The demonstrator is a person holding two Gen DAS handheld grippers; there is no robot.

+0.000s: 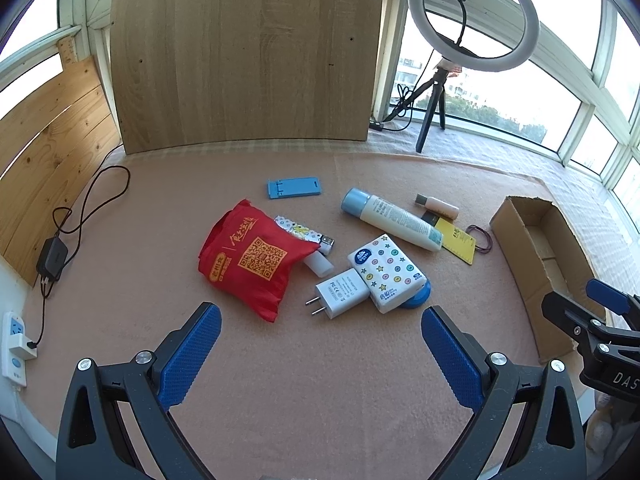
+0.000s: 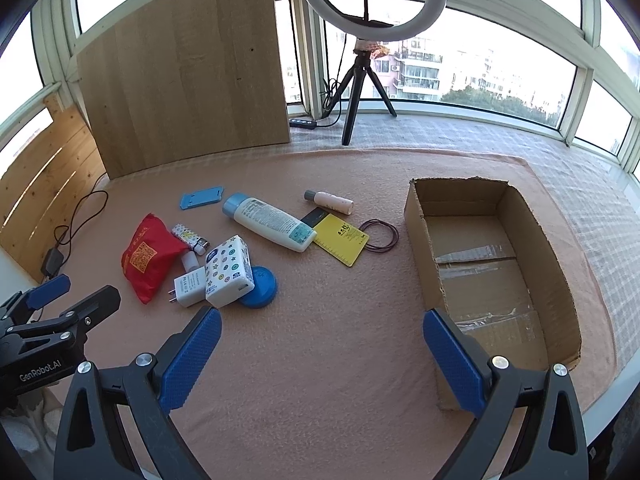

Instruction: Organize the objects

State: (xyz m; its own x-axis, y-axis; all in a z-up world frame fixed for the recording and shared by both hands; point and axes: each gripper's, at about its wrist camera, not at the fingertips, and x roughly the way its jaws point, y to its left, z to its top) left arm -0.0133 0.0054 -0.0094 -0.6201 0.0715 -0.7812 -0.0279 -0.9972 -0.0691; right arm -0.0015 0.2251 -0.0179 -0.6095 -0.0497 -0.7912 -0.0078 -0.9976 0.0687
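Loose items lie on a pink cloth (image 1: 280,380): a red bag (image 1: 250,258), a white charger (image 1: 340,293), a star-printed tissue pack (image 1: 386,272) on a blue lid (image 2: 260,286), a white bottle (image 1: 394,218), a small pink bottle (image 1: 438,206), a yellow card (image 1: 458,244), a lighter (image 2: 190,237) and a blue phone stand (image 1: 294,188). An empty cardboard box (image 2: 556,280) sits to the right. My left gripper (image 1: 320,354) hovers open before the pile. My right gripper (image 2: 322,356) is open near the box's front corner. Neither holds anything.
A wooden board (image 1: 244,52) leans against the windows at the back. A ring light on a tripod (image 2: 362,80) stands behind the cloth. A power adapter (image 1: 50,260) with cables and a wall socket (image 1: 14,344) lie at the left. Hair ties (image 2: 380,236) rest beside the yellow card.
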